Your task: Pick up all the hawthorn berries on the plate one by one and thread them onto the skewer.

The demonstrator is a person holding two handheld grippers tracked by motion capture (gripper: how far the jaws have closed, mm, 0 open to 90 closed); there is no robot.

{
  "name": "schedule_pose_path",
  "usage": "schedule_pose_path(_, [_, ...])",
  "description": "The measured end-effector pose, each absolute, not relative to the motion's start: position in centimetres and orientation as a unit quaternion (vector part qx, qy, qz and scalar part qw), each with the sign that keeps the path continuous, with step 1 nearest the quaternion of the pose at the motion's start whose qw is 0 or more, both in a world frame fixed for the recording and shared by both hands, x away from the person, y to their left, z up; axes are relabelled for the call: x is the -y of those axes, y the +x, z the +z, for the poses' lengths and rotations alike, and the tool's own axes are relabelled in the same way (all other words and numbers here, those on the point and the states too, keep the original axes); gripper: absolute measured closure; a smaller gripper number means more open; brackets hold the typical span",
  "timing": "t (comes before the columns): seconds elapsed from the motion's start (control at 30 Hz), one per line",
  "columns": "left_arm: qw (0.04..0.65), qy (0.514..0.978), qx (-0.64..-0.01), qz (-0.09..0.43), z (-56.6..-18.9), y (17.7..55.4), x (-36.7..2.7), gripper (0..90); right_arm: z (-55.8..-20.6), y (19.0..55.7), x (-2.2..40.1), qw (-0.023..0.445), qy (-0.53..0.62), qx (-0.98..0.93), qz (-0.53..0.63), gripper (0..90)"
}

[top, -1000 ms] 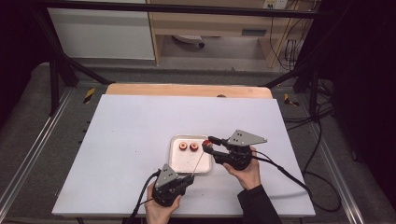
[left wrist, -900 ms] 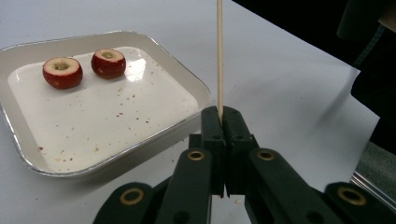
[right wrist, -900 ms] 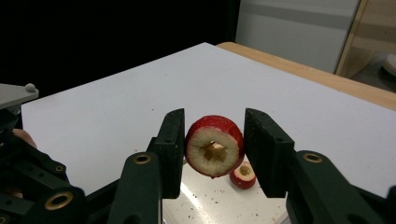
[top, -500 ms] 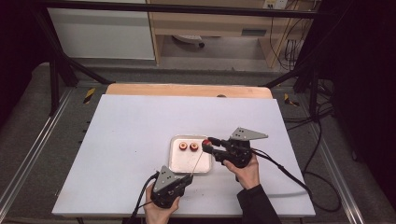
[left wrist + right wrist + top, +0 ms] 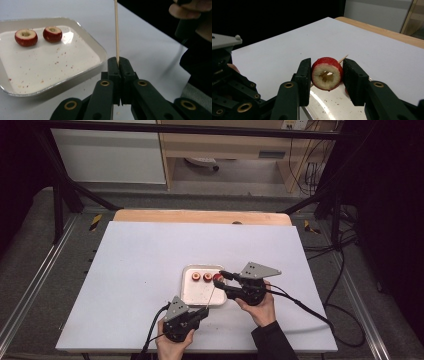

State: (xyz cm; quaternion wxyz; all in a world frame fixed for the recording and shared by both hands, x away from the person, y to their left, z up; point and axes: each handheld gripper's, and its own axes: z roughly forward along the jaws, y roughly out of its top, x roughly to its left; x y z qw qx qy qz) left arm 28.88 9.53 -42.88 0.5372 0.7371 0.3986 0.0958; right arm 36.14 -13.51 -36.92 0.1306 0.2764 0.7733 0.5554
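Over on the left, the left gripper [image 5: 202, 312] is clamped tight on a thin wooden skewer [image 5: 116, 30]. Middle of the white table [image 5: 140, 265], a tray [image 5: 192, 292] holds 2 cored red fruit slices [image 5: 196, 277]. Right gripper [image 5: 325, 75] pinches a 3rd fruit ring [image 5: 327, 73], skewer tip poking through it.

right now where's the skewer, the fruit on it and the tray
skewer [image 5: 116, 30], left gripper view, mid shaft
cored red fruit [image 5: 327, 73], right gripper view, cut face
tray [image 5: 98, 51], left gripper view, right rim
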Motion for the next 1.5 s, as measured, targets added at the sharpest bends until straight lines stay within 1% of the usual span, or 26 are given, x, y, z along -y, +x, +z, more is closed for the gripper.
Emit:
schedule_pose_path(0.03, [0.536, 0.736, -0.4, 0.102, -42.7, 29.0, -9.5, 89.0, -37.0, 36.1, 13.2, 0.13, 0.276, -0.775, 0.554, 60.7])
schedule_pose_path(0.1, [0.535, 0.735, -0.402, 0.11, -42.3, 29.2, -9.4, 88.9, -37.3, 36.0, 12.8, 0.107, 0.279, -0.779, 0.551, 60.6])
schedule_pose_path(0.33, [0.529, 0.738, -0.403, 0.114, -42.5, 29.8, -9.5, 89.0, -37.8, 35.9, 12.4, 0.11, 0.294, -0.772, 0.553, 60.4])
schedule_pose_path(0.47, [0.536, 0.736, -0.396, 0.118, -42.7, 29.9, -9.5, 89.0, -37.7, 35.8, 12.6, 0.106, 0.305, -0.771, 0.549, 60.6])
schedule_pose_path(0.5, [0.548, 0.73, -0.39, 0.119, -42.6, 29.9, -9.5, 89.0, -37.7, 35.8, 12.7, 0.104, 0.308, -0.771, 0.548, 60.6])
schedule_pose_path(0.53, [0.551, 0.727, -0.391, 0.12, -42.4, 30.0, -9.4, 89.0, -37.7, 35.9, 12.6, 0.081, 0.307, -0.778, 0.543, 60.6])
schedule_pose_path(0.6, [0.545, 0.73, -0.393, 0.123, -42.2, 30.1, -9.4, 89.0, -38.4, 35.7, 12.1, 0.065, 0.3, -0.786, 0.536, 60.6])
schedule_pose_path(0.67, [0.532, 0.736, -0.399, 0.124, -42.1, 30.5, -9.3, 88.9, -38.9, 35.5, 11.8, 0.067, 0.297, -0.789, 0.534, 60.6])
schedule_pose_path(1.07, [0.539, 0.736, -0.393, 0.116, -42.4, 30.8, -9.6, 88.9, -39.1, 35.6, 11.6, 0.067, 0.302, -0.788, 0.533, 59.4])
schedule_pose_path(1.1, [0.534, 0.738, -0.393, 0.12, -42.4, 30.8, -9.7, 88.9, -39.0, 35.6, 11.7, 0.066, 0.301, -0.787, 0.535, 57.2])
schedule_pose_path(1.17, [0.529, 0.741, -0.394, 0.125, -42.5, 30.8, -10.1, 88.9, -38.7, 35.6, 11.9, 0.081, 0.301, -0.782, 0.54, 48.2])
schedule_pose_path(1.23, [0.522, 0.745, -0.396, 0.126, -42.6, 30.8, -10.8, 88.8, -38.4, 35.6, 12.4, 0.096, 0.302, -0.781, 0.539, 41.5])
schedule_pose_path(1.27, [0.518, 0.746, -0.398, 0.129, -42.6, 30.8, -11.2, 88.8, -38.3, 35.7, 12.6, 0.104, 0.305, -0.78, 0.536, 35.8])
schedule_pose_path(1.33, [0.511, 0.749, -0.401, 0.133, -42.8, 30.8, -12.0, 88.8, -38.4, 36.0, 13.2, 0.117, 0.312, -0.781, 0.528, 27.6])
schedule_pose_path(1.5, [0.497, 0.753, -0.406, 0.144, -42.8, 30.8, -13.8, 88.6, -39.1, 36.9, 14.3, 0.121, 0.332, -0.798, 0.488, 14.5])
